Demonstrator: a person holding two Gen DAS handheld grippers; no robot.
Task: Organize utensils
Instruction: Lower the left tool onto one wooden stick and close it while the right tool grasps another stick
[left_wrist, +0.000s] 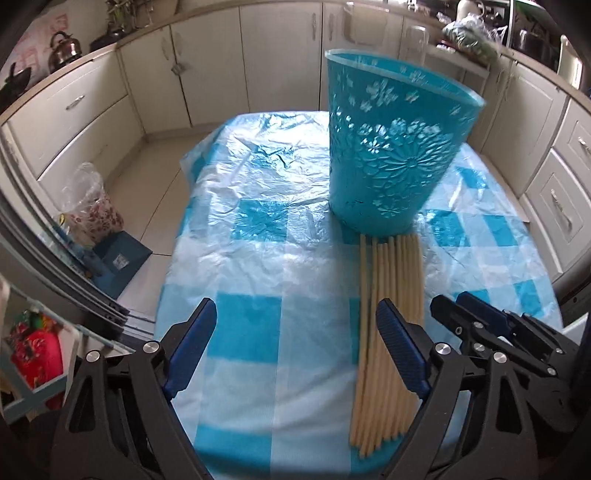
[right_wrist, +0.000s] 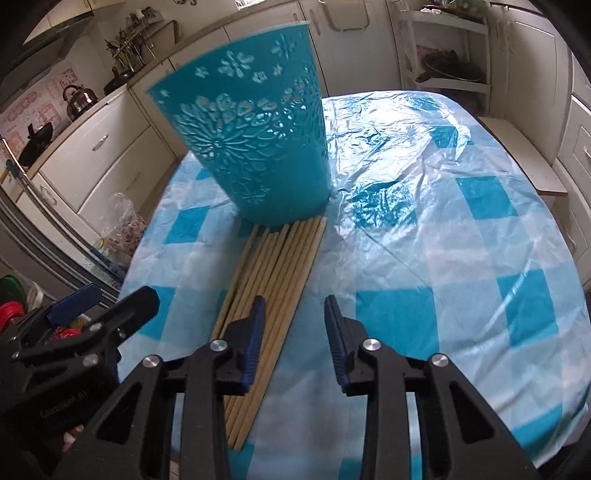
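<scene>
A bundle of several pale wooden chopsticks (left_wrist: 388, 332) lies flat on the blue checked tablecloth (left_wrist: 258, 258), its far ends touching the base of a tall turquoise cut-out basket (left_wrist: 391, 147) that stands upright. My left gripper (left_wrist: 295, 332) is open and empty, hovering left of the chopsticks, its right finger over their edge. My right gripper (right_wrist: 295, 325) is open and empty above the table, just right of the chopsticks (right_wrist: 273, 280); its left finger overlaps them. The basket (right_wrist: 255, 140) stands behind them. Each gripper shows in the other's view.
Cream kitchen cabinets (left_wrist: 207, 81) surround the table. A kettle (right_wrist: 79, 101) sits on the left counter. A plastic bag and a blue box (left_wrist: 118, 258) are on the floor at left. A wire shelf rack (right_wrist: 450, 59) stands at the back right.
</scene>
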